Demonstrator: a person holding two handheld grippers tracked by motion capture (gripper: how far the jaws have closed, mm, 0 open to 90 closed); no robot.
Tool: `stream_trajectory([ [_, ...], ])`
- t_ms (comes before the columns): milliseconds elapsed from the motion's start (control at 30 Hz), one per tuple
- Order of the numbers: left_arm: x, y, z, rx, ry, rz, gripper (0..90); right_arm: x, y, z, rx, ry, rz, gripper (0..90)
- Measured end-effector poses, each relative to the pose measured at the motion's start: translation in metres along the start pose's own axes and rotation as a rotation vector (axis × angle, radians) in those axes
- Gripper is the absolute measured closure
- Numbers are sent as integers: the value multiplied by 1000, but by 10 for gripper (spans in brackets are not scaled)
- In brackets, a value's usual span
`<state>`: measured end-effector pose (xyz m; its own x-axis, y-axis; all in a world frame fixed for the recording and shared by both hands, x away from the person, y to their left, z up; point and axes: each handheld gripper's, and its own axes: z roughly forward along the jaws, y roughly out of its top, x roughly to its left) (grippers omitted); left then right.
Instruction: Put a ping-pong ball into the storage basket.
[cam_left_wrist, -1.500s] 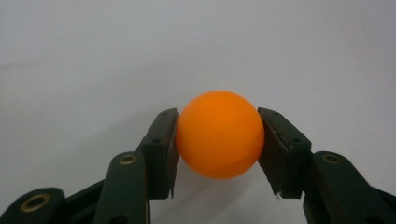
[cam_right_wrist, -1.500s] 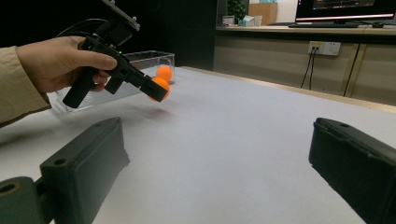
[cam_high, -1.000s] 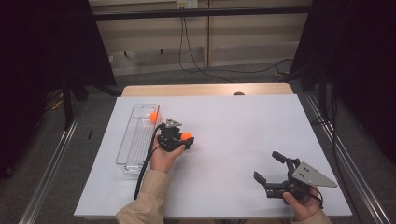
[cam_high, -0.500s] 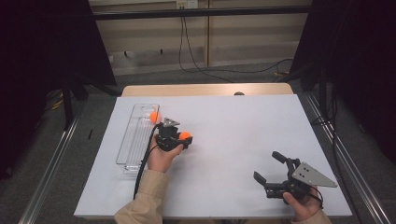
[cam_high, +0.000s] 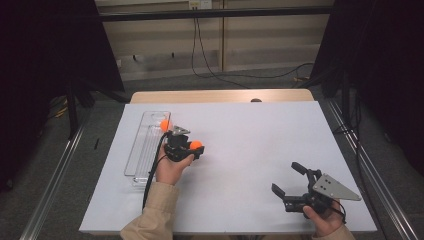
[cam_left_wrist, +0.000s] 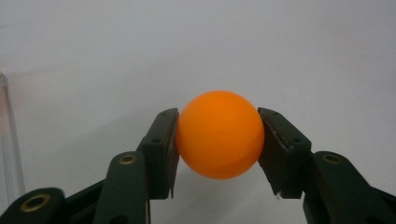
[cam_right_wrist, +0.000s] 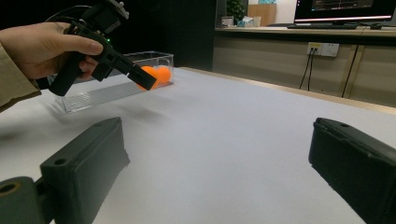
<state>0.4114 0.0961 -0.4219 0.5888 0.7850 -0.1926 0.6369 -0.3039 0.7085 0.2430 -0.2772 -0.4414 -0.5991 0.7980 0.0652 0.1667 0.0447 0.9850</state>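
Item: orange ball (cam_left_wrist: 219, 134), pinched between the left gripper (cam_left_wrist: 218, 140) fingers (cam_left_wrist: 161, 151).

We judge it a light, hollow, smooth sphere, stiff but easily dented and quick to slip or roll, so we take it across its widest girth with gentle pressure, as the fingers do now: one pad on either flank, the ball centred near their tips and raised off the white bench (cam_high: 250, 145). Just beyond the fingers lies a clear tray (cam_high: 145, 147), a second orange ball (cam_high: 164, 125) at its far end. The right gripper (cam_high: 290, 180) rests well apart with fingers spread and nothing between them.
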Motion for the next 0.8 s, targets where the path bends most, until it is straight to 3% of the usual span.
stream_trajectory([
  [800,5,3,-10,7,4,-1,508,0,0,0,0,-6,3,30],
])
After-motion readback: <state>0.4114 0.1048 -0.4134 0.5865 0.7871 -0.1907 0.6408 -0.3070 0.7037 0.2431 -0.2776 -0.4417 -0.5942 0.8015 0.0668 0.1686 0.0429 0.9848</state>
